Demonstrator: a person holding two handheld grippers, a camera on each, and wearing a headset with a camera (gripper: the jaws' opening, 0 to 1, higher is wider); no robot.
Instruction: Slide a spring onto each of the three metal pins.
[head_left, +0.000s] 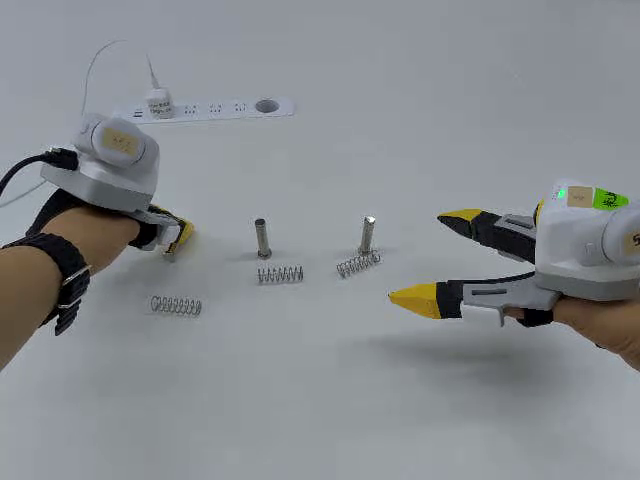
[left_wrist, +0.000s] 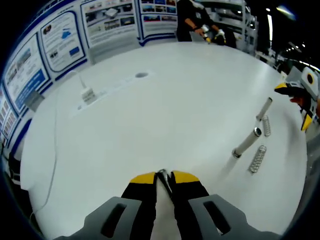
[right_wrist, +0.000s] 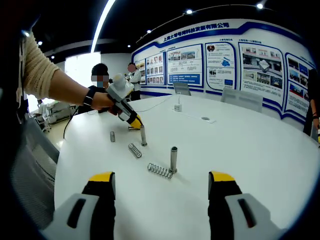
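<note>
Two metal pins stand upright on the white table, one in the middle (head_left: 262, 238) and one to its right (head_left: 367, 234). Three springs lie flat: one at the left (head_left: 176, 305), one by the middle pin (head_left: 280, 274), one leaning at the right pin's foot (head_left: 358, 264). My left gripper (head_left: 178, 240) is shut low on the table, with a thin third pin (left_wrist: 162, 176) pinched between its yellow tips. My right gripper (head_left: 437, 258) hovers open to the right of the pins, nothing between its fingers; its view faces the right pin (right_wrist: 173, 159) and spring (right_wrist: 160, 170).
A white power strip (head_left: 205, 107) with a plugged-in charger and cable lies at the back left. The table's front and right are bare white surface. People stand far off at the table's other side (left_wrist: 200, 20). Poster walls ring the room.
</note>
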